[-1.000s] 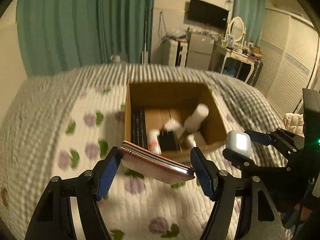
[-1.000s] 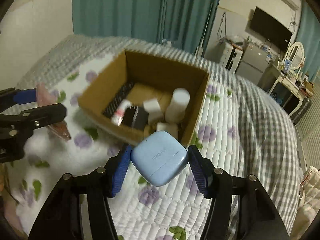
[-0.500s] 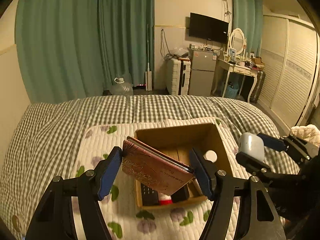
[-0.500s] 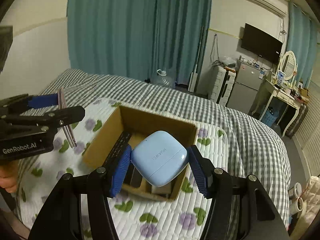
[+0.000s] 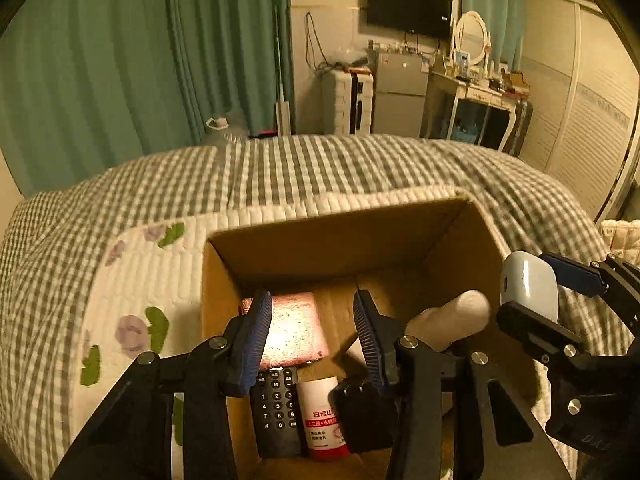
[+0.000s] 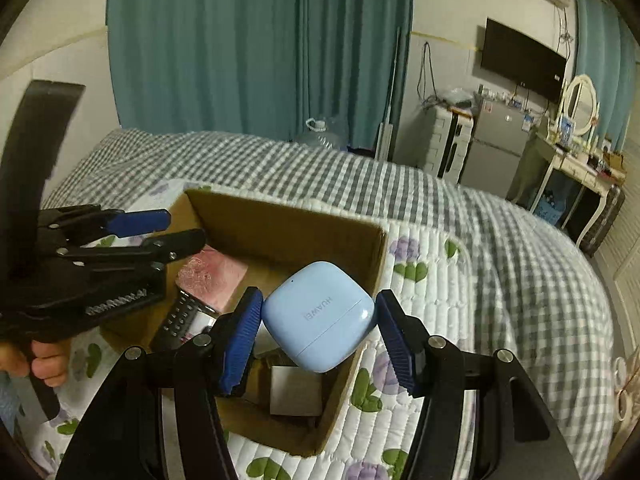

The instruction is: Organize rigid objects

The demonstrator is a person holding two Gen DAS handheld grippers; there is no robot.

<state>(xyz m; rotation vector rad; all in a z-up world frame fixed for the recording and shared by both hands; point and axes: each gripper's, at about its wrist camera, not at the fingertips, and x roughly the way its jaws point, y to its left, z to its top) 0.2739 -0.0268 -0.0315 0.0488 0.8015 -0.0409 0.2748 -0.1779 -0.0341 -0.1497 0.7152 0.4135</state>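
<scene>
While the cardboard box (image 5: 328, 240) sat on the quilted bed (image 5: 132, 264), the left gripper (image 5: 310, 334) hung spread above it, holding nothing; a pink wallet (image 5: 294, 328) lay inside, overlapping a remote (image 5: 276, 408). The right gripper (image 6: 318, 324) pinched a blue earbud case (image 6: 318, 316) over the box.

wallet (image 5: 294, 330) in box (image 5: 336, 236), remote (image 5: 276, 404) nearer

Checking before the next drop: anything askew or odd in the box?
Nothing damaged or spilled. In the cardboard box, the pink wallet lies partly on the remote, and the white bottle leans tilted. The right gripper holds the blue earbud case.
</scene>
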